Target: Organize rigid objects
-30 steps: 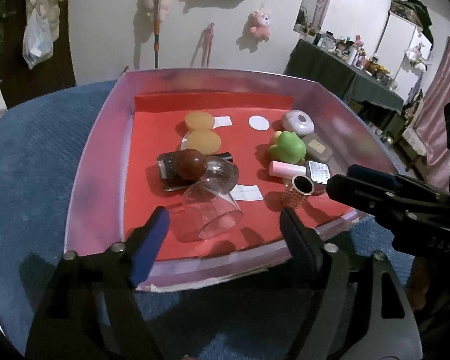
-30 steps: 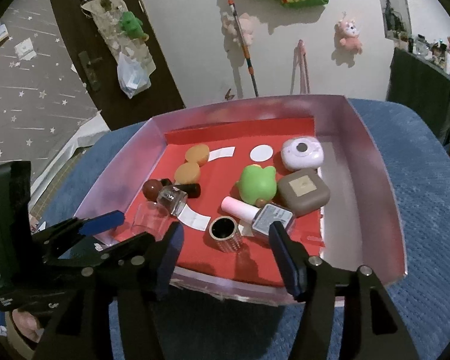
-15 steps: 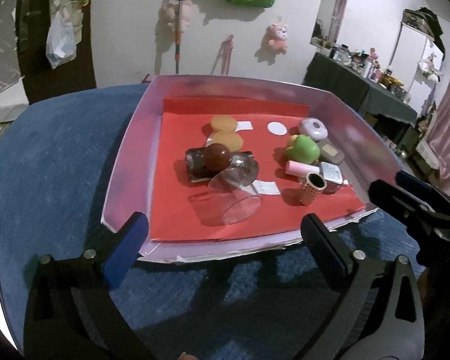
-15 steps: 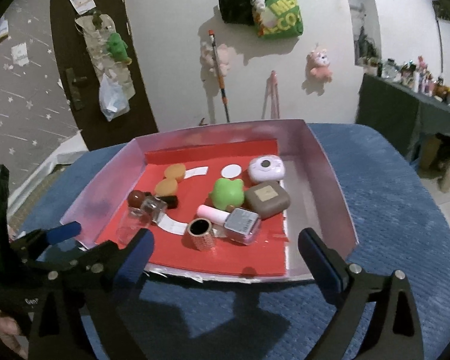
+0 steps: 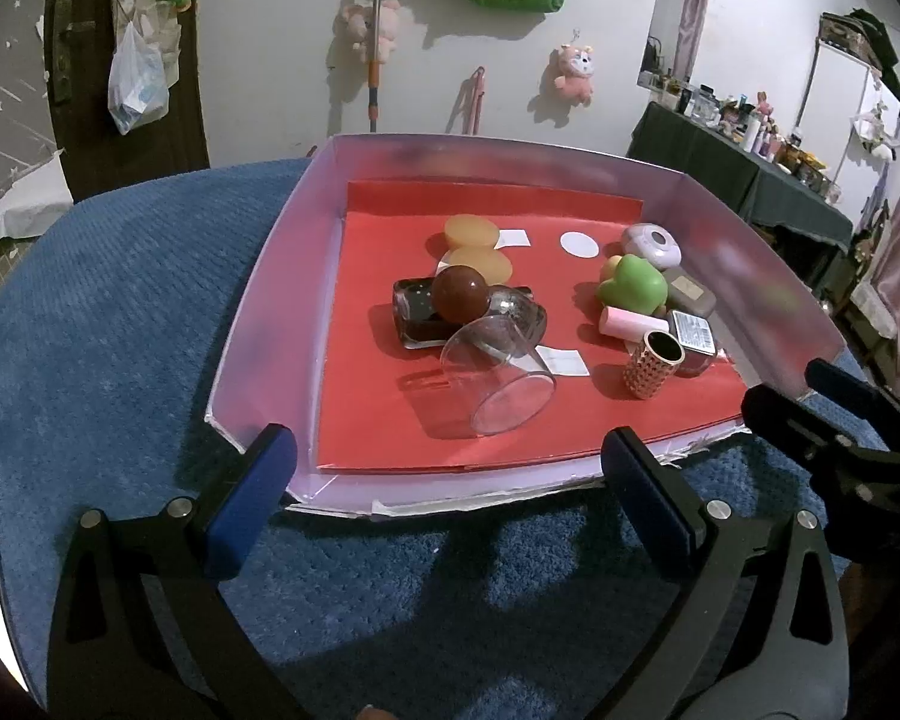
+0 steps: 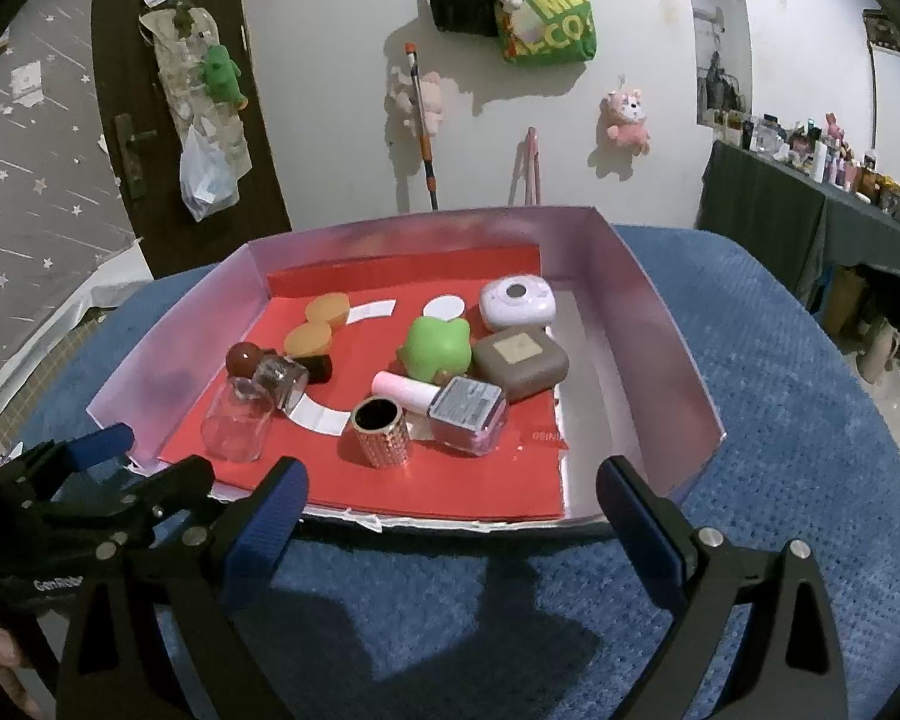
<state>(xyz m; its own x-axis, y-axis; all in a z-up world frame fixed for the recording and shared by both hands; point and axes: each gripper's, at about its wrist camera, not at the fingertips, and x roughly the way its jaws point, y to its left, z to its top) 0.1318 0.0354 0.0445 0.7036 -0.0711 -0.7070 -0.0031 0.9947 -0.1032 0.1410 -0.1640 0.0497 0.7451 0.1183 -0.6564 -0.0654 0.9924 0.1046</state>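
**A:** Where are the 2 grippers, and are they holding anything?

**B:** Neither holds a thing. The left gripper (image 5: 447, 477) hangs over the blue carpeted surface (image 5: 120, 312), just short of the near edge of the tray (image 5: 270, 300), its blue-padded fingers spread wide. The right gripper (image 6: 450, 501) sits beside it in the same posture, fingers parted and empty. Both point into the tray, which reads as a pause to pick a target.

**A:** And the objects to be organized?

**B:** All lie inside the tray, on its red liner (image 5: 366, 396). They fall into 2 loose clusters. Toward the left, a clear plastic cup (image 5: 501, 381) lies tipped on its side, mouth toward the cameras, touching a dark bottle (image 5: 417, 315) with a brown ball (image 5: 459, 294) resting on it. Behind those sit 2 orange discs (image 5: 474, 246).

**A:** And the right cluster?

**B:** A gold studded cylinder (image 6: 381, 429) stands upright nearest the right gripper. Just behind it a pink-capped nail polish bottle (image 6: 465, 411) lies flat, then a green frog toy (image 6: 438, 348), a brown square case (image 6: 522, 360) and a pale round case (image 6: 516, 303).

**A:** Why the white patches?

**B:** Several white labels (image 5: 579, 245) are stuck to the liner; they may mark placement spots, though I cannot confirm that.
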